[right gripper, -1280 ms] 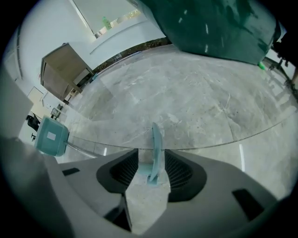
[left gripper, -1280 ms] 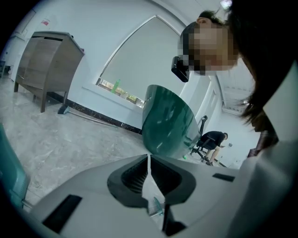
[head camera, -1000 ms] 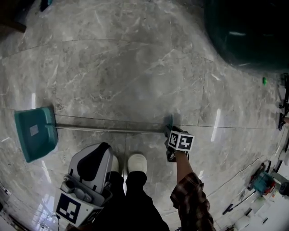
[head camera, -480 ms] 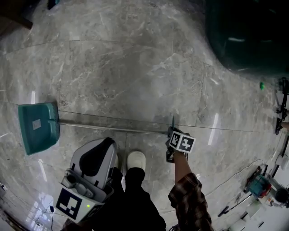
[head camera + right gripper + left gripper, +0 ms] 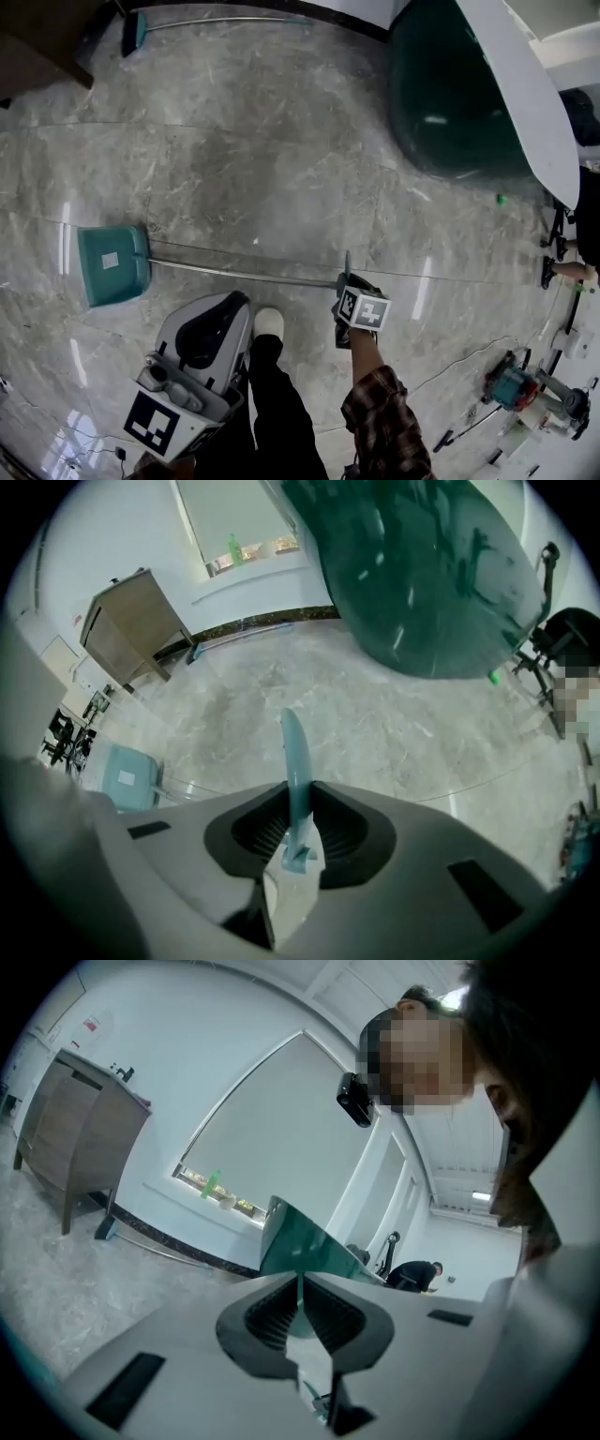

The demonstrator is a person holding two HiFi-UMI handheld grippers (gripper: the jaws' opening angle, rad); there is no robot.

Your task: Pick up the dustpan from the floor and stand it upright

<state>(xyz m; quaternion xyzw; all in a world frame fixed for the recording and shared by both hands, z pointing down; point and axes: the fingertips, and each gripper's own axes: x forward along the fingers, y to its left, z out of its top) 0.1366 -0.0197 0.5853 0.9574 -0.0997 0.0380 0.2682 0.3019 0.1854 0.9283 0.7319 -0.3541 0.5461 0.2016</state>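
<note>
Teal plastic is sitting between the jaws of the right gripper (image 5: 298,808). Its pads are pinching the curved grip (image 5: 294,752) of the long-handled teal plastic dustpan (image 5: 112,265), though the jaws are easing slightly apart. From there the thin metal handle (image 5: 244,272) is running left across the grey marble floor (image 5: 281,159), ending at the pan, which is lying flat ahead of the left gripper (image 5: 300,1302). That gripper is staying empty, jaws pressed together. A white shoe (image 5: 268,323) is showing between the two grippers. A dark green rounded body (image 5: 450,103) is looming at the floor's far right.
</note>
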